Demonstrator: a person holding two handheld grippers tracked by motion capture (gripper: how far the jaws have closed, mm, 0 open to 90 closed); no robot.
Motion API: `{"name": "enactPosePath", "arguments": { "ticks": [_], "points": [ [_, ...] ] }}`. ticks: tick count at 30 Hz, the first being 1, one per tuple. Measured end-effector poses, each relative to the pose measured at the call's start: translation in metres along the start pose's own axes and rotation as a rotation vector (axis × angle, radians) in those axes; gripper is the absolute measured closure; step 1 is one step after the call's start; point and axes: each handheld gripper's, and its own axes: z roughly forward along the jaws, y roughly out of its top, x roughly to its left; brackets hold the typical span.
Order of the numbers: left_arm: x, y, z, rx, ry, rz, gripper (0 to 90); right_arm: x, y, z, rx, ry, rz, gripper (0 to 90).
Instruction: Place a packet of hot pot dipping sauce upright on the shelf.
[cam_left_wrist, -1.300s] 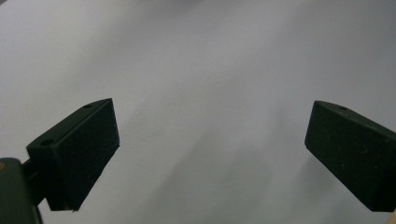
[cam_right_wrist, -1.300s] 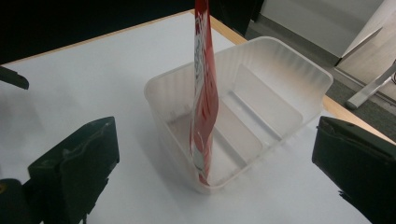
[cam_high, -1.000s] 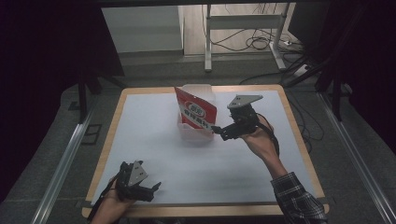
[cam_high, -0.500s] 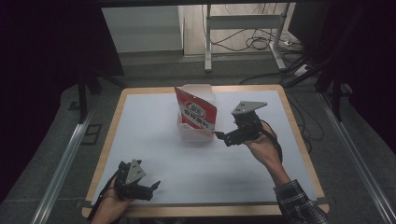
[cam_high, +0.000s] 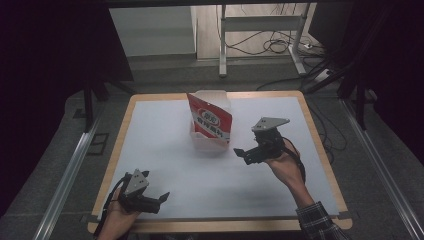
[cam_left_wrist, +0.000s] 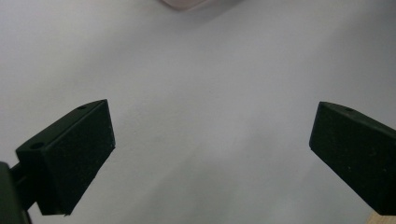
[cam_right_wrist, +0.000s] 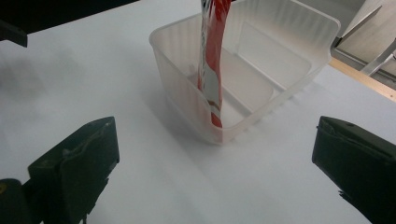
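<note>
The right gripper (cam_high: 243, 153) hovers just above the worktop (cam_high: 165, 145) with its jaws spread wide and nothing between them, pointing at the translucent plastic bin (cam_right_wrist: 261, 79) a short way in front of it. A red and white snack bag (cam_high: 210, 120) stands upright inside that bin, leaning against its near wall, at the middle of the worktop's far half. The left gripper (cam_high: 161, 200) rests near the front left corner, well apart from the bin, jaws likewise wide open and empty over bare white surface.
</note>
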Motion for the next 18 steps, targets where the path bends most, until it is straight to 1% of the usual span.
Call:
{"name": "enactPosePath", "arguments": {
  "ticks": [4,13,16,18],
  "points": [
    [0.001,0.000,0.000,-0.003,-0.002,-0.003,0.0,0.001,-0.004,-0.003,0.003,-0.007,-0.001,0.8],
    [0.003,-0.001,-0.001,-0.015,-0.013,-0.025,0.0,0.006,-0.015,-0.014,0.001,-0.029,-0.003,0.8],
    [0.003,-0.001,-0.001,-0.013,-0.012,-0.022,0.0,0.006,-0.019,-0.017,0.004,-0.041,-0.005,0.7],
    [0.002,0.000,0.000,-0.006,-0.009,-0.012,0.0,0.006,-0.022,-0.018,0.009,-0.045,-0.002,0.6]
  ]
}}
